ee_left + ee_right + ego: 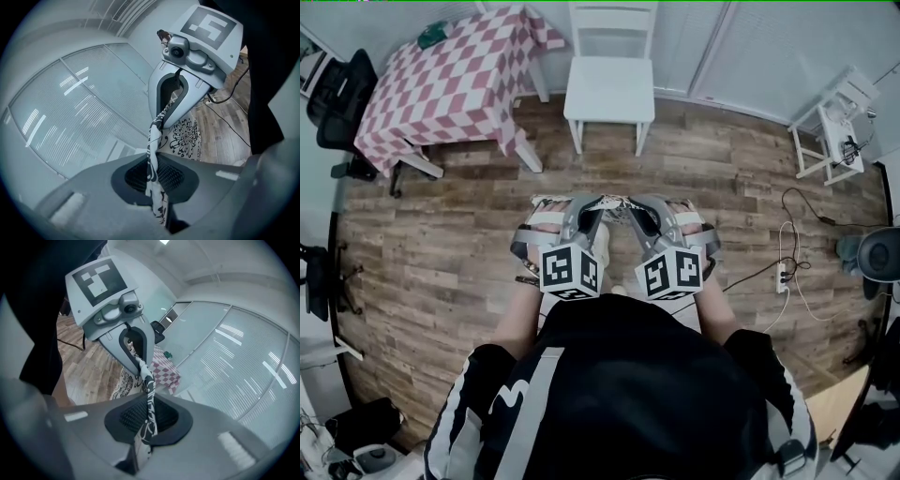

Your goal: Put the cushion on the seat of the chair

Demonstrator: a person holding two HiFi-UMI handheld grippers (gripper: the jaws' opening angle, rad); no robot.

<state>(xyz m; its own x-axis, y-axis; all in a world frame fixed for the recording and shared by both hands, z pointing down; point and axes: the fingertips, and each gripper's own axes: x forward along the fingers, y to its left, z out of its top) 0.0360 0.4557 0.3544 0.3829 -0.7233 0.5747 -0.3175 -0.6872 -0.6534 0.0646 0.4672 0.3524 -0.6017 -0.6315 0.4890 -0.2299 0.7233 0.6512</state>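
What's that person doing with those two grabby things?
A person holds the left gripper and the right gripper, both with jaws shut on the edge of a black-and-white flowery cushion. The white chair stands ahead, its seat bare, so the cushion isn't on it yet.

A table (450, 89) under a pink and white checked cloth stands far on the left, and a small green thing (431, 36) lies near its far edge. A black office chair (337, 98) is just beside the table, further to the left. The floor (441, 253) is of brown wooden planks. Far on the right stands a small white rack (834, 127). Nearer on that side a white power strip (784, 275) lies on the floor, with a dark cable (755, 274) running from it. Pale blinds (70, 108) cover the far wall.
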